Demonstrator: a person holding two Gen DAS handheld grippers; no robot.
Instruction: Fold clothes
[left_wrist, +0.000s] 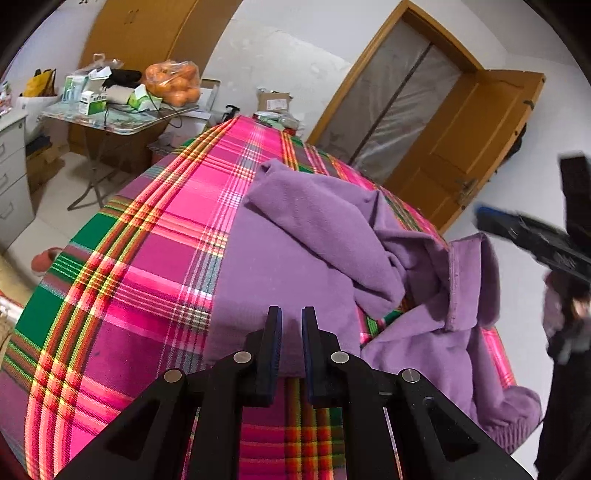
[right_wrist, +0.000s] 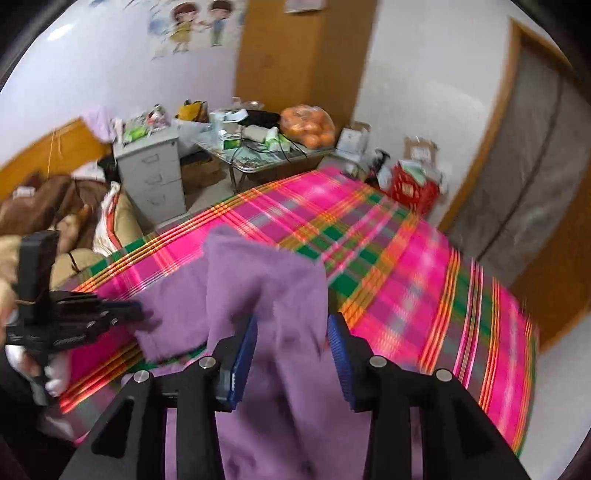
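Note:
A purple fleece garment (left_wrist: 295, 258) lies crumpled on a bed covered by a pink, green and orange plaid sheet (left_wrist: 147, 277). My left gripper (left_wrist: 291, 314) is low at the garment's near hem, its jaws nearly together on the flat cloth edge. From the right wrist it shows at the left (right_wrist: 140, 308), tip on the cloth. My right gripper (right_wrist: 293, 325) has a thick bunch of the garment (right_wrist: 277, 288) between its blue pads and holds it raised. In the left wrist view it is a blurred dark shape (left_wrist: 484, 218) above a lifted flap.
A folding table (left_wrist: 122, 122) with a bag of oranges (left_wrist: 173, 83) and boxes stands beyond the bed. Grey drawers (right_wrist: 155, 173) and piled bedding (right_wrist: 55, 206) are to the left. A red box (right_wrist: 410, 188) and an open wooden door (left_wrist: 480, 140) are to the right.

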